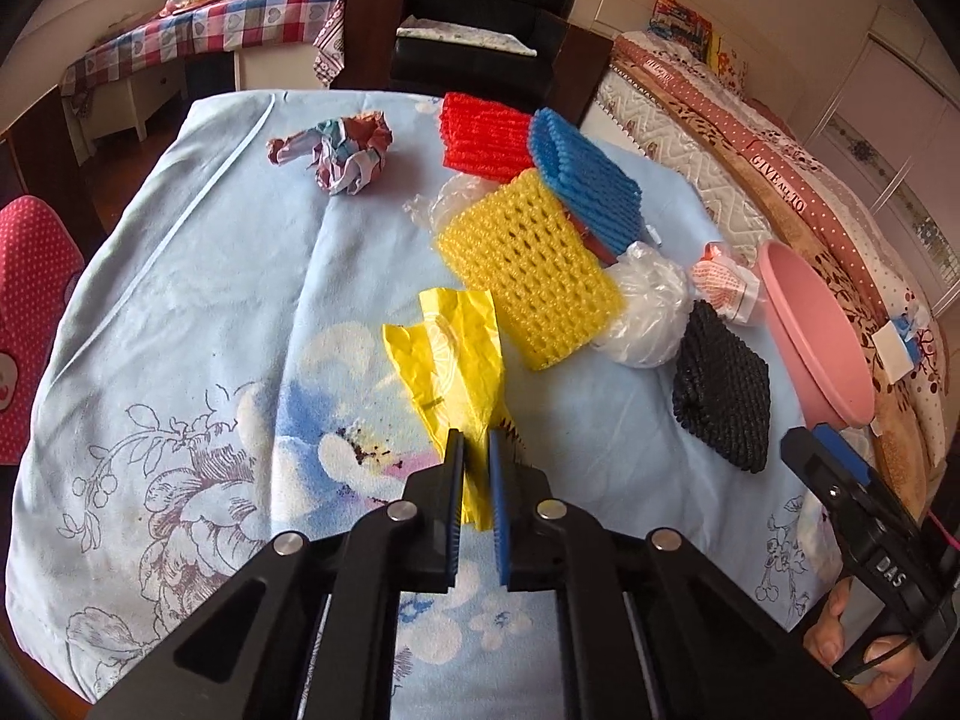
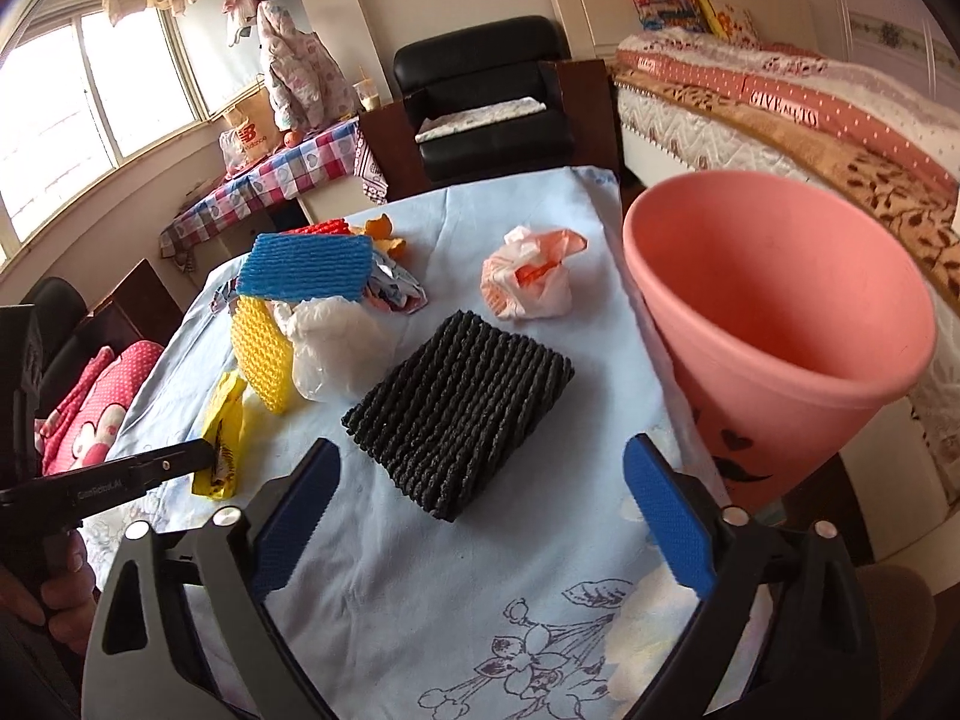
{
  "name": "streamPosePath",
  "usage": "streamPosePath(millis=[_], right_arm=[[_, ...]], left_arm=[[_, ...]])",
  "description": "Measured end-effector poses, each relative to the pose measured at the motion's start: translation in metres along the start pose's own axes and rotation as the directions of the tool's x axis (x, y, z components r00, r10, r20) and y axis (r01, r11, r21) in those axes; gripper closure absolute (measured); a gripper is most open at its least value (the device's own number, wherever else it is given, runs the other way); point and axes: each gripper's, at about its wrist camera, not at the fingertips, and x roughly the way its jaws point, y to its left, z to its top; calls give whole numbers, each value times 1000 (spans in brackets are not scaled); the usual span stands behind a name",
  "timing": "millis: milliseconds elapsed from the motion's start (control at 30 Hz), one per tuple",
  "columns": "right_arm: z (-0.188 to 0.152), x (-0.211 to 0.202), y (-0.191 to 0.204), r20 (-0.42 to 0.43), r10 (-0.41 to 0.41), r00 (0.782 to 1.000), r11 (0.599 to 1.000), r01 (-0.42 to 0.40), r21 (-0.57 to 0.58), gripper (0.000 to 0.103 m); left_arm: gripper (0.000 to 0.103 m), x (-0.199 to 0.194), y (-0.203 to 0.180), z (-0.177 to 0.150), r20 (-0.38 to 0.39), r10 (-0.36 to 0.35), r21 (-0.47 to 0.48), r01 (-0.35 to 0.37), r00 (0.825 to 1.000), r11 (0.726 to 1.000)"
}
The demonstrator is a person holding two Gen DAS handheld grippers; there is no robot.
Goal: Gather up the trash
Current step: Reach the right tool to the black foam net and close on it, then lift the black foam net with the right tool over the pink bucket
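My left gripper [image 1: 477,444] is shut on the near end of a yellow plastic wrapper [image 1: 451,360] lying on the blue floral tablecloth [image 1: 210,330]; the wrapper also shows in the right wrist view [image 2: 223,438]. My right gripper [image 2: 480,468] is open and empty, just in front of a black foam net [image 2: 459,408]. A pink bin [image 2: 774,324] stands at the table's right edge, right of my right gripper. More trash lies beyond: yellow net [image 1: 528,276], blue net [image 1: 585,174], red net [image 1: 483,135], clear plastic bag [image 1: 648,312], orange-white bag [image 2: 528,276], crumpled paper [image 1: 345,150].
A black chair [image 1: 474,18] stands behind the table. A bed [image 1: 780,168] runs along the right side. A checkered side table [image 1: 198,30] with bags sits at the back left. A red dotted cushion [image 1: 30,312] lies left of the table.
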Motion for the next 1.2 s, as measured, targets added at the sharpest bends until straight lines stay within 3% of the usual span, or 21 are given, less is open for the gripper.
streamPosePath(millis=[167,300,433,533,900,1200], right_arm=[[1,12,0,-57,18,998,999,-16,32,25],[-2,22,-3,-110,12,994,998,-6,55,45],[-3,22,-2,-123,14,992,999,-8,53,78],[-4,18,-2,-113,33,993,998,-27,54,90],[-2,-25,-6,-21,46,999,999,-45,20,92],[18,-63,-42,110,-27,994,996,17,91,92]], left_arm=[[96,-14,-1,1,45,-7,28,6,999,1000],[96,-24,-1,2,79,-11,42,7,997,999],[96,-31,0,3,97,-19,46,15,995,999],[96,-37,-2,3,111,-25,50,20,993,999],[96,-70,-23,5,198,-87,108,67,976,992],[96,-89,-84,19,248,-205,247,143,947,959]])
